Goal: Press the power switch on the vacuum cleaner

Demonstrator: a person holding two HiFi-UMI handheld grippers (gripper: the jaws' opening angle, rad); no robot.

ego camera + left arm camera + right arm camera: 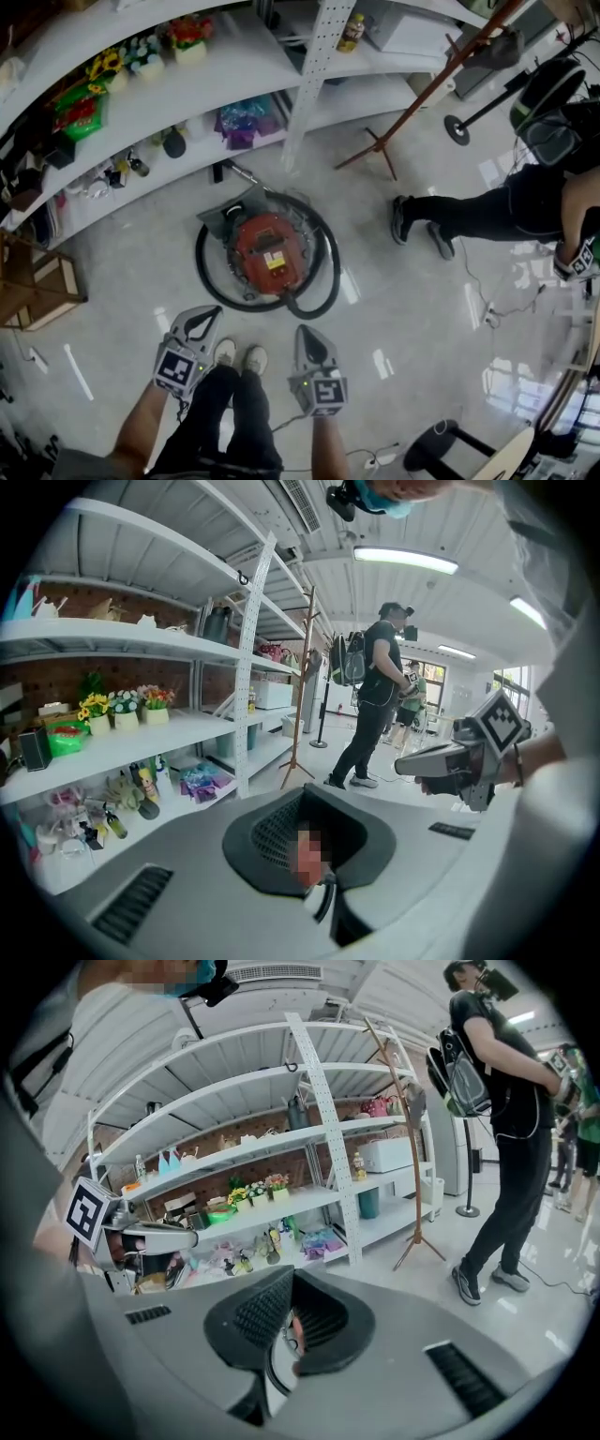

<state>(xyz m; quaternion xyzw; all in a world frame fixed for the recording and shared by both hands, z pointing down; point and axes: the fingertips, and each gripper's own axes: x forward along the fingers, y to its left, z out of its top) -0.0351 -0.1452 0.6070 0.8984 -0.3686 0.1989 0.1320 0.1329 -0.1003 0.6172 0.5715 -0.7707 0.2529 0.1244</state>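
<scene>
The red vacuum cleaner (pixel 267 251) sits on the glossy floor below the shelves, with its black hose (pixel 314 295) looped around it. Both grippers hang above the floor on the near side of it, over the wearer's shoes, apart from the vacuum. My left gripper (pixel 212 311) points toward the hose's near left; its jaws meet at the tips with nothing held. My right gripper (pixel 306 330) points at the hose's near right, also shut and empty. In the left gripper view the jaws (pixel 312 796) hide most of the vacuum; the right gripper view shows the same past its jaws (pixel 292 1277).
White shelving (pixel 187 89) full of small goods runs behind the vacuum. A wooden coat stand (pixel 412 94) and a person in dark trousers (pixel 469 214) stand to the right. A wooden crate (pixel 37 291) is at the left. Cables (pixel 487 314) trail on the right floor.
</scene>
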